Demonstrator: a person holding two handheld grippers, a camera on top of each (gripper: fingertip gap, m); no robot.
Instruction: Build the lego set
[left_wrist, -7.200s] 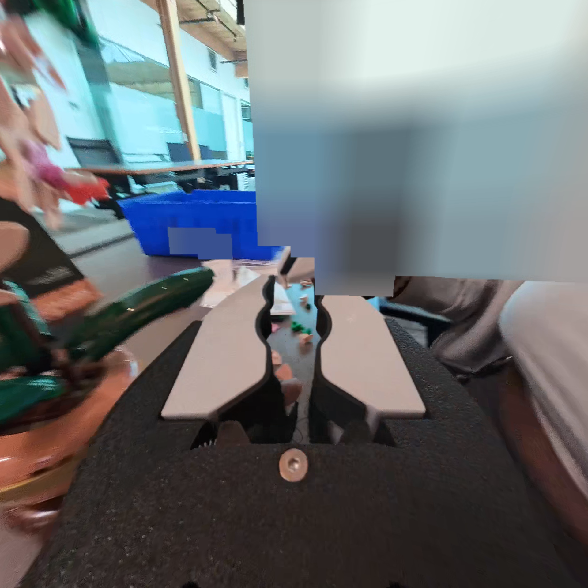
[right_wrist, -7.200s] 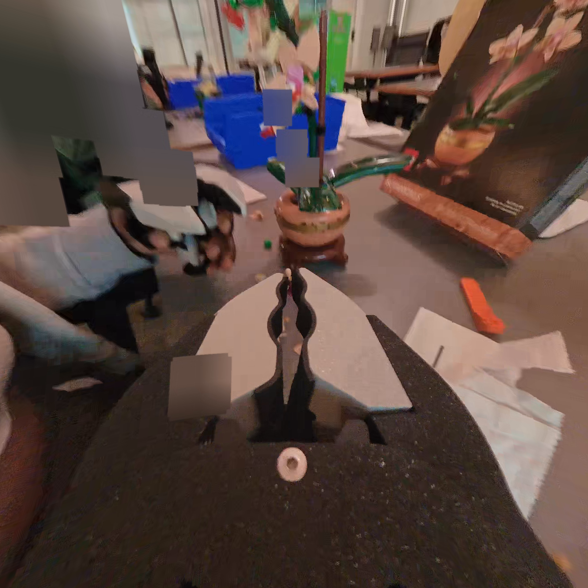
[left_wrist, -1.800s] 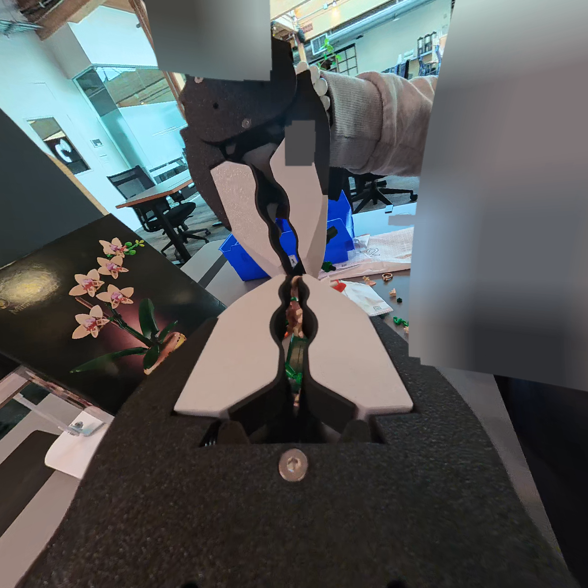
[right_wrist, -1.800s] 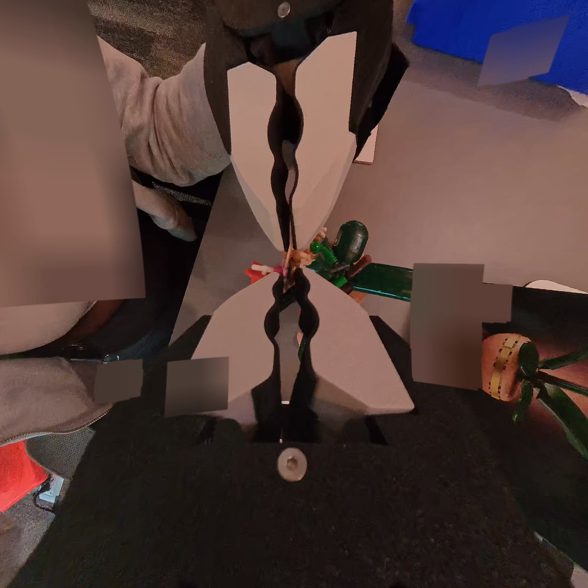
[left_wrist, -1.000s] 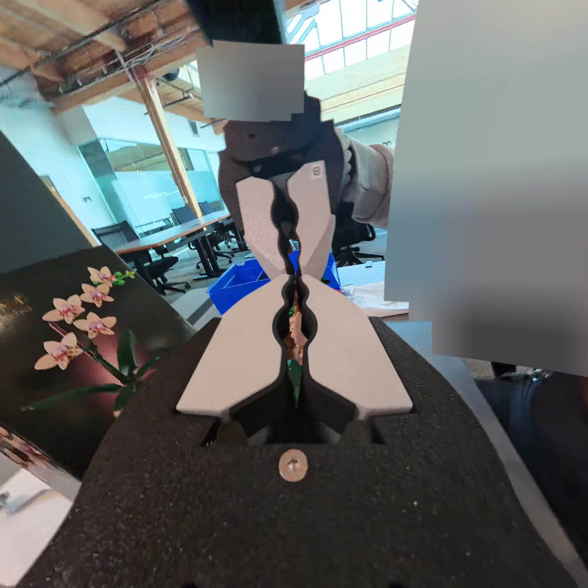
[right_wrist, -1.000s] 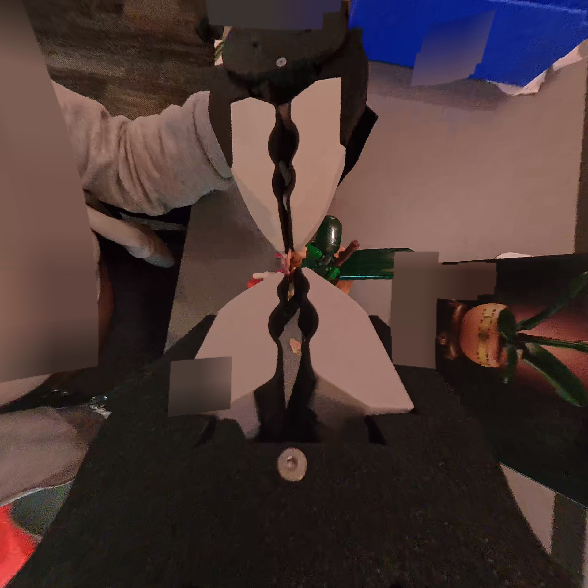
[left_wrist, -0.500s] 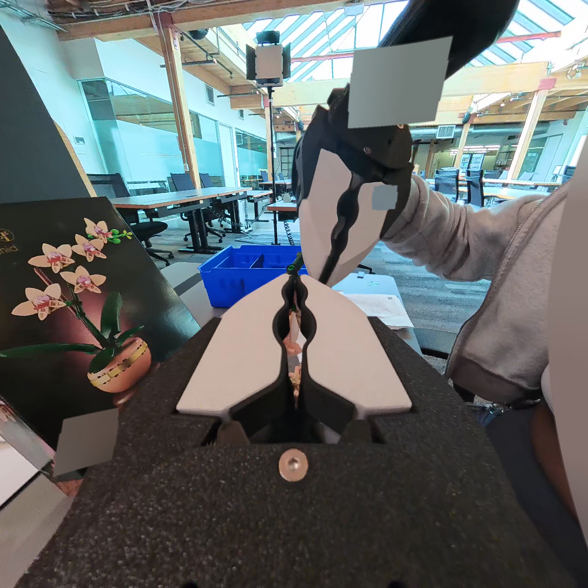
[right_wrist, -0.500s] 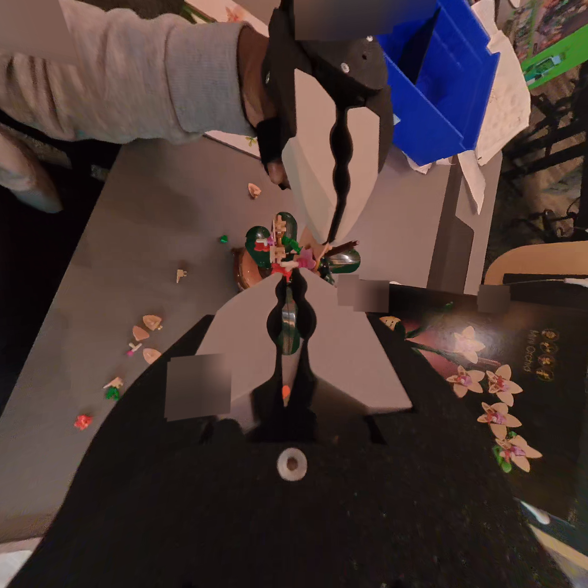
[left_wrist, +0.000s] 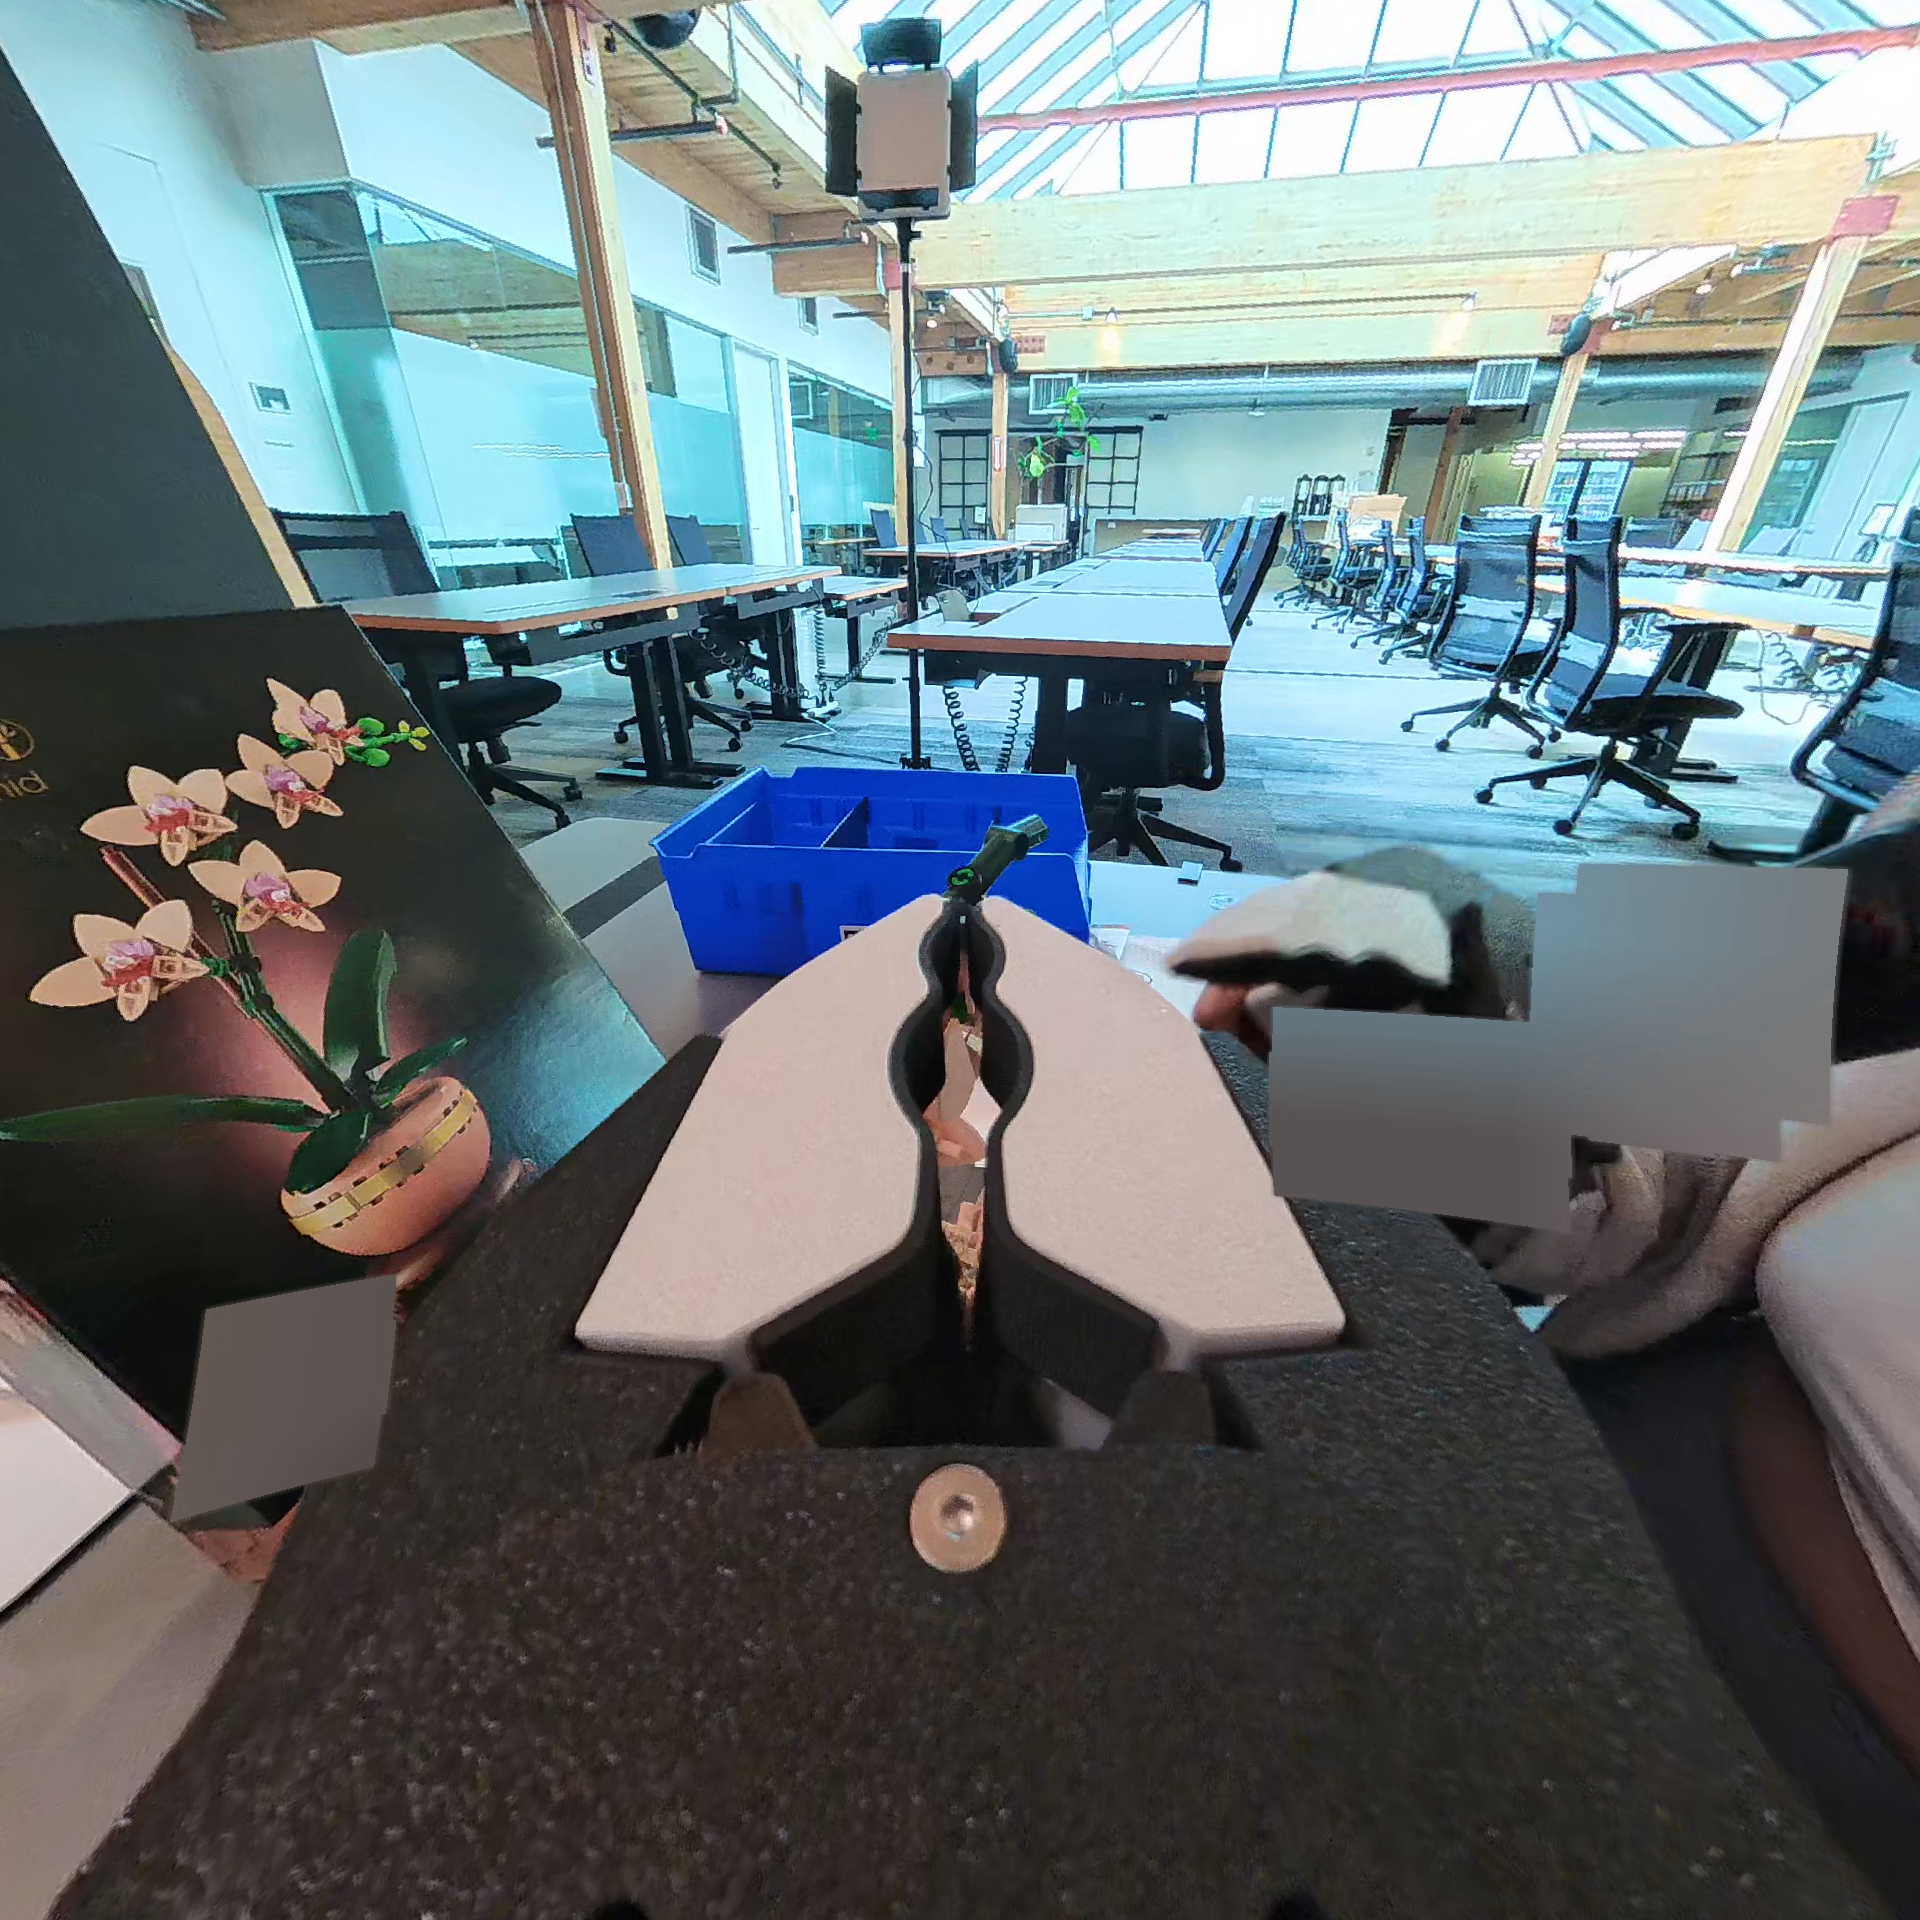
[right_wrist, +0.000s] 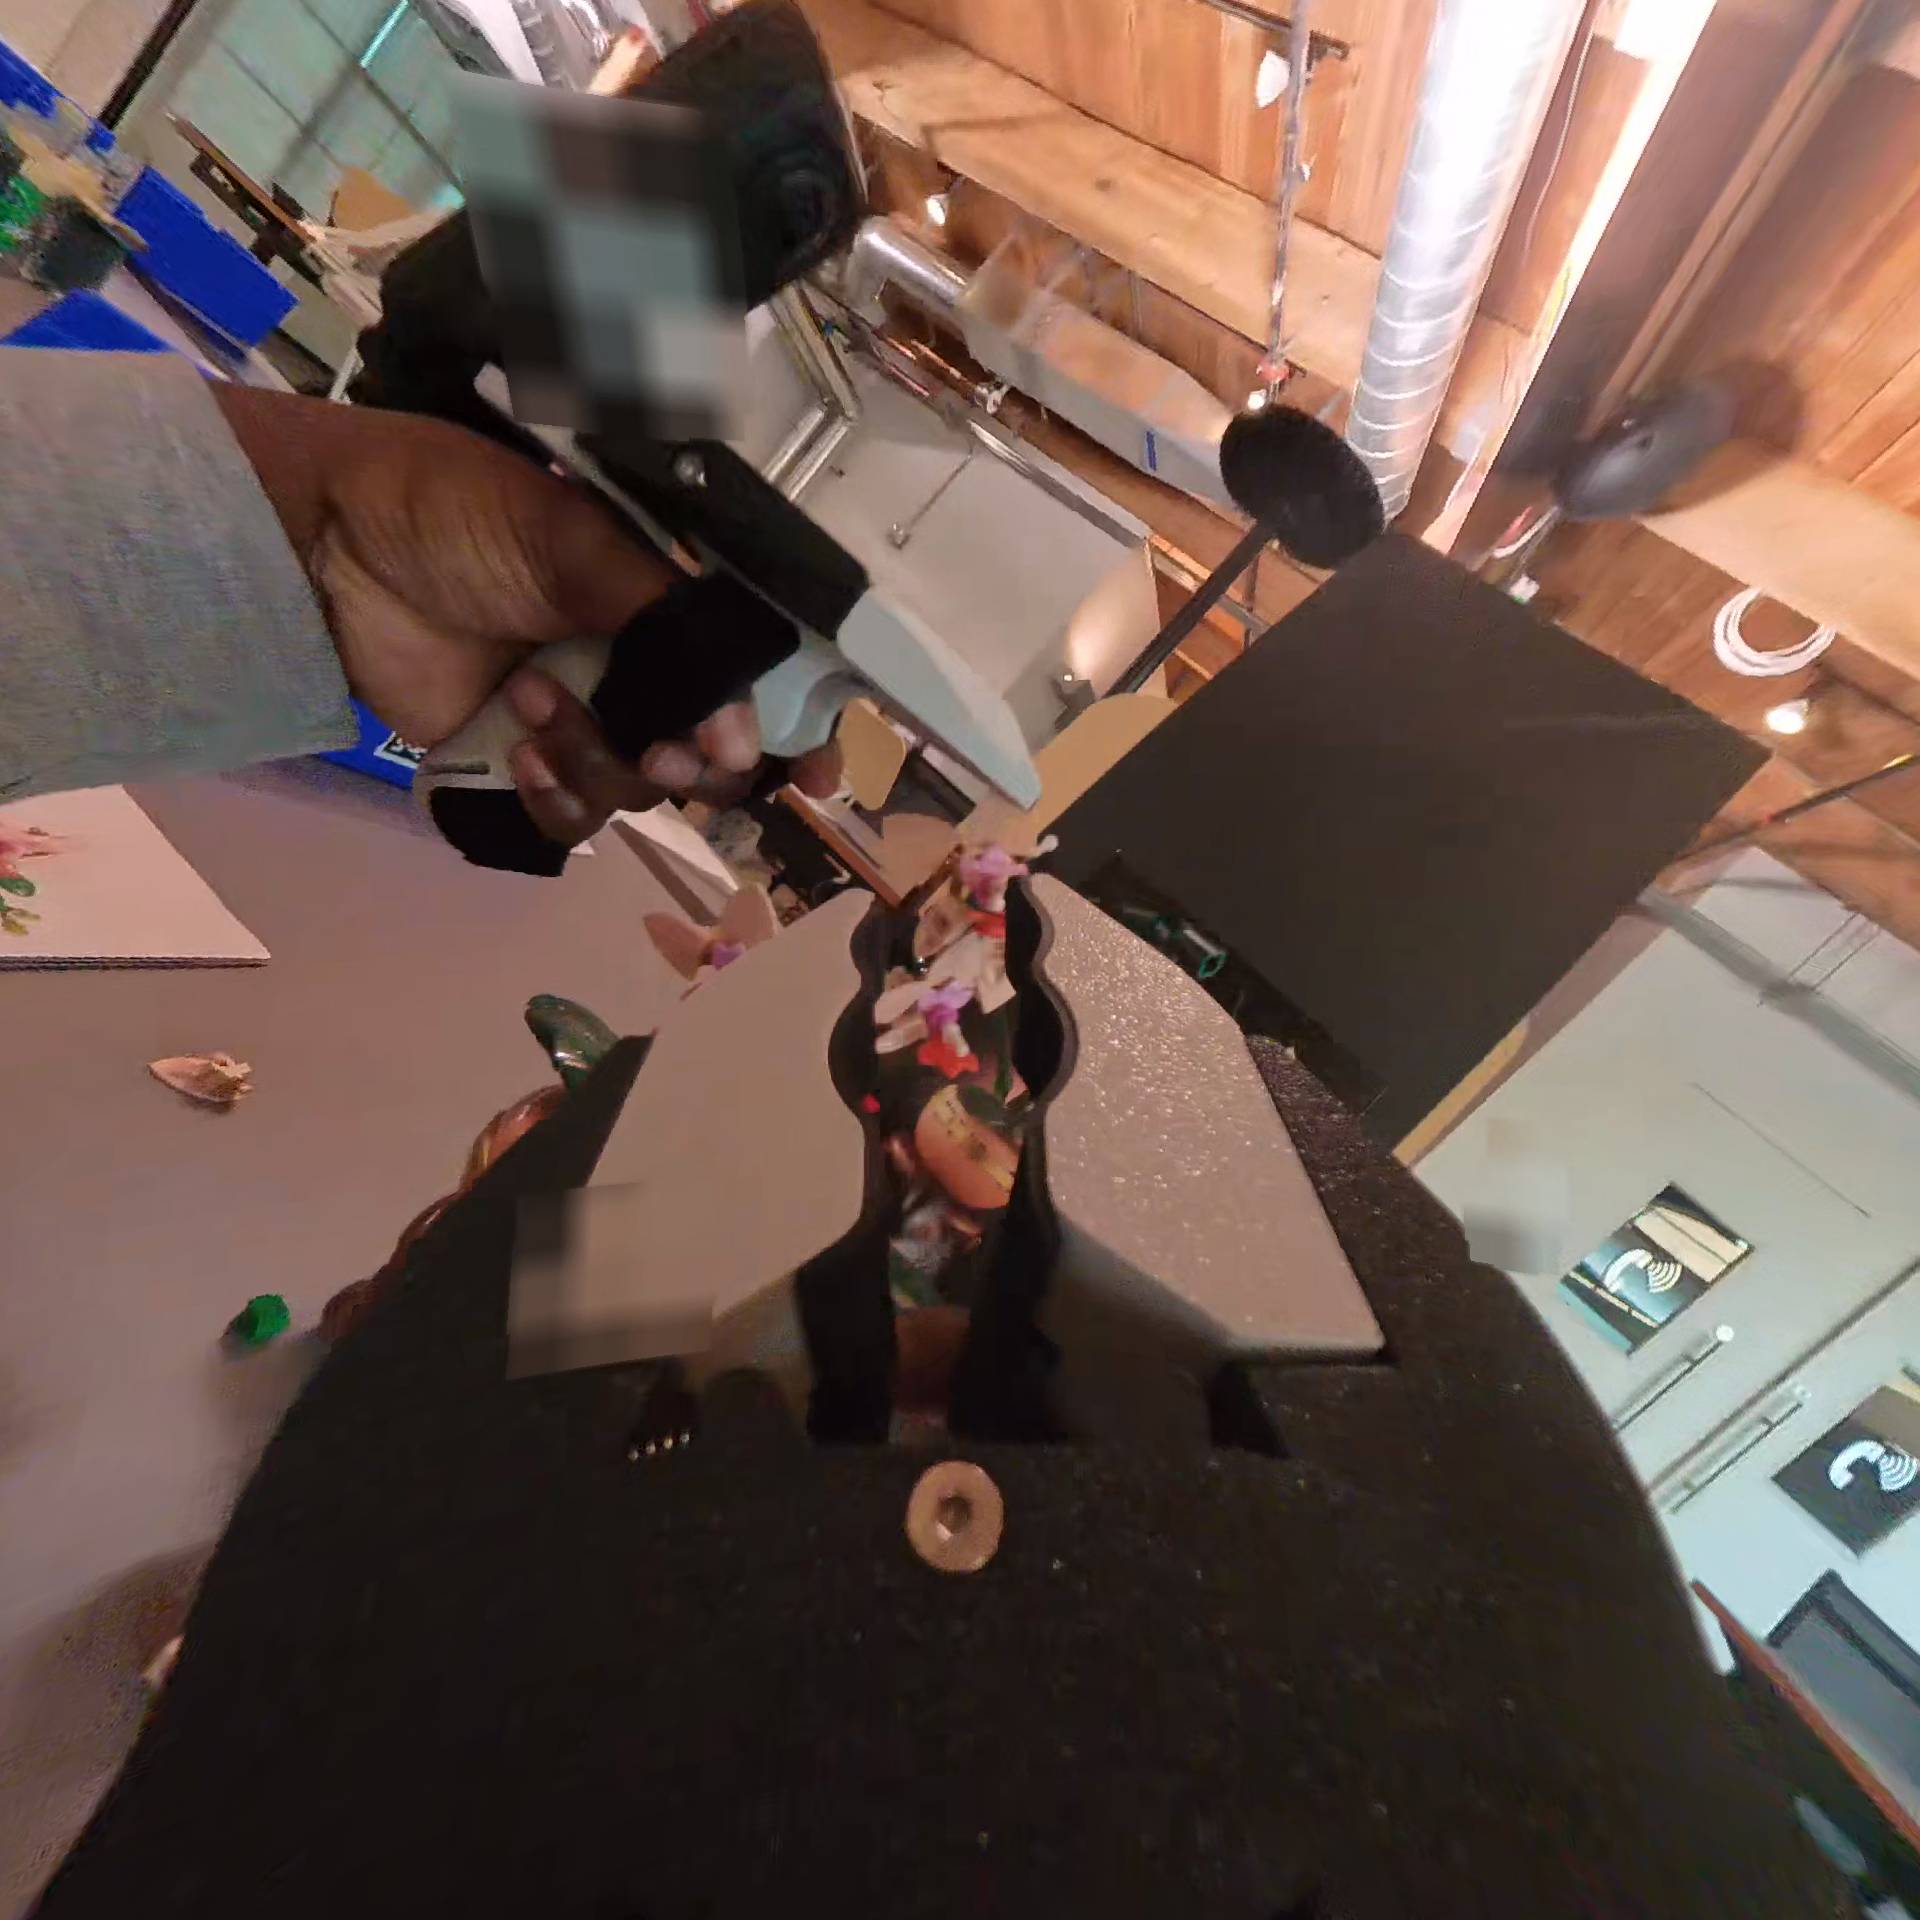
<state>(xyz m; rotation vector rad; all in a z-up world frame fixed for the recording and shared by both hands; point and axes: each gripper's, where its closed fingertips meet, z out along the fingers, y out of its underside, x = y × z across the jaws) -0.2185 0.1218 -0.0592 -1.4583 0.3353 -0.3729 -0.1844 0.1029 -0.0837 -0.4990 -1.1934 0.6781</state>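
My left gripper (left_wrist: 961, 909) is shut on a thin Lego orchid stem (left_wrist: 992, 850); its dark green tip sticks out past the fingertips and pale petals show between the fingers. In the right wrist view the left gripper (right_wrist: 1003, 774) comes in from the upper left, held by a hand, with the stem's purple and white flowers (right_wrist: 982, 878) just under its tip. My right gripper (right_wrist: 940, 904) has its jaws a little apart, close in front of those flowers and not gripping them. The brown pot (right_wrist: 961, 1143) shows through the gap, with a green leaf (right_wrist: 566, 1034) beside it. The right gripper lies on its side in the left wrist view (left_wrist: 1247, 956).
The set's black box (left_wrist: 260, 935) with the orchid picture stands at the left, and a blue bin (left_wrist: 873, 862) sits behind on the grey table (right_wrist: 364, 1039). Loose pieces lie there: a tan petal (right_wrist: 203, 1075) and a green bit (right_wrist: 260, 1320). A booklet (right_wrist: 114, 894) lies at the left. The left gripper's tips are roughly 5 cm from the right gripper's. It is some 20 cm from my left tips to the brown pot (right_wrist: 961, 1143). Seen from the left wrist view (left_wrist: 385, 1178) as well.
The right gripper has swung away from in front of the left gripper to its right side, and its jaws have parted. The left gripper stays shut on the stem.
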